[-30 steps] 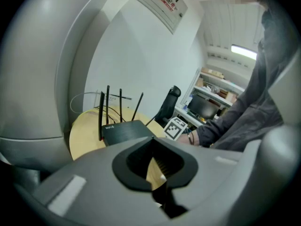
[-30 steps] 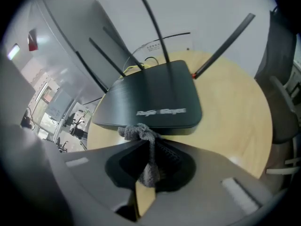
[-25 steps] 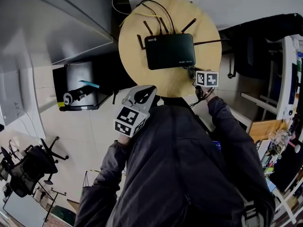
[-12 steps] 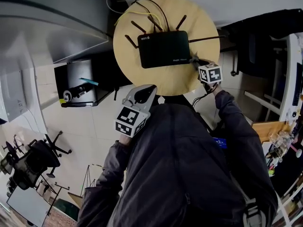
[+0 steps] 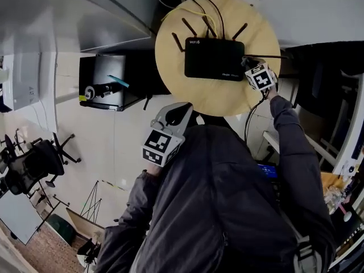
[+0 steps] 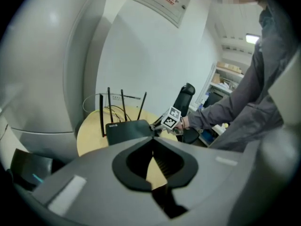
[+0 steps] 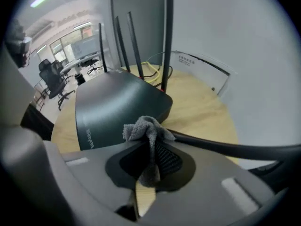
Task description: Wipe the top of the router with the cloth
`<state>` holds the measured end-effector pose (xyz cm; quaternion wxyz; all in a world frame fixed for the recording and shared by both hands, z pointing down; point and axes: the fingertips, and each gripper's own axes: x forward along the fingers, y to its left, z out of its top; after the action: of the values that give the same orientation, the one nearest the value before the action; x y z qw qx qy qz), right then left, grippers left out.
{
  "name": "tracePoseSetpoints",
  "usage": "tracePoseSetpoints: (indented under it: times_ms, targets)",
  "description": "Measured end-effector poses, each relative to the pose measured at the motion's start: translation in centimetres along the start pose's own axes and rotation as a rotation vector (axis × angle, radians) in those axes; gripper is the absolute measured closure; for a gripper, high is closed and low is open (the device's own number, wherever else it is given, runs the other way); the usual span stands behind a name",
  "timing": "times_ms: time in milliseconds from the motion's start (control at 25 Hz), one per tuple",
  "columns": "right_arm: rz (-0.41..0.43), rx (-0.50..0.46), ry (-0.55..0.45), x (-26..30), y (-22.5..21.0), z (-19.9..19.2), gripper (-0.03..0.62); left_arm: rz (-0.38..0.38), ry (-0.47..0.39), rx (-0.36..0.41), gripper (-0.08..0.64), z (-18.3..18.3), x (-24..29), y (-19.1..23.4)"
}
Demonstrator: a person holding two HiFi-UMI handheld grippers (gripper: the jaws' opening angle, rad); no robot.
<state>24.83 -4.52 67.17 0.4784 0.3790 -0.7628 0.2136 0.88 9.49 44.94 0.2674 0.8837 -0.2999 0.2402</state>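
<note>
Cloth (image 7: pixel 146 128), grey and bunched, was seen pinched between the jaws of the right gripper (image 7: pixel 149 142), which were closed on it with a tuft standing out ahead of the tips. The bunch was placed at the near right corner of the router (image 7: pixel 115 105), at the edge of its dark top. Whether it was pressed to the surface could not be told. The router was set flat on the round wooden table (image 5: pixel 227 98), with its antennas raised along the far edge. The left gripper (image 5: pixel 177 114) was held near the body, well apart from the router, its jaws pressed together at the tips with nothing between them. The grasp was judged done and the wipe only at its starting corner. Nearly the whole top was judged left to be swept, and no wiped strip could be made out.
</note>
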Motion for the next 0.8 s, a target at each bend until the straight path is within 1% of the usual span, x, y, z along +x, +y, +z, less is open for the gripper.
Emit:
tracePoseSetpoints:
  times_ms: [120, 200, 280, 360, 440, 600, 680, 800]
  targets:
    - [0.038, -0.160, 0.011, -0.1, 1.6, -0.4, 0.563, 0.026, -0.006, -0.016, 0.560, -0.3, -0.3, -0.1]
    - [0.060, -0.239, 0.011, -0.4, 2.8, -1.2, 0.563, 0.035, -0.008, -0.018, 0.560, -0.5, -0.3, -0.4]
    - [0.085, -0.286, 0.009, -1.0, 4.2, -2.1, 0.563, 0.042, -0.011, -0.020, 0.560, -0.5, -0.2, -0.6]
    - [0.106, -0.313, 0.008, -1.6, 5.8, -3.1, 0.563, 0.043, -0.011, -0.017, 0.560, -0.4, -0.1, -0.9]
    - [0.119, -0.321, 0.002, -2.3, 6.9, -3.8, 0.563, 0.037, -0.005, -0.007, 0.560, -0.4, 0.2, -1.5]
    - [0.162, -0.268, -0.028, -2.9, 9.0, -4.6, 0.563, 0.030, 0.006, 0.009, 0.560, -0.5, 0.8, -2.8]
    - [0.156, -0.231, -0.046, -2.7, 9.3, -4.7, 0.563, 0.022, 0.007, 0.019, 0.560, -0.3, 1.2, -3.5]
    - [0.135, -0.213, -0.063, -3.1, 8.9, -4.2, 0.563, 0.015, -0.011, 0.028, 0.560, -0.1, 2.0, -4.2]
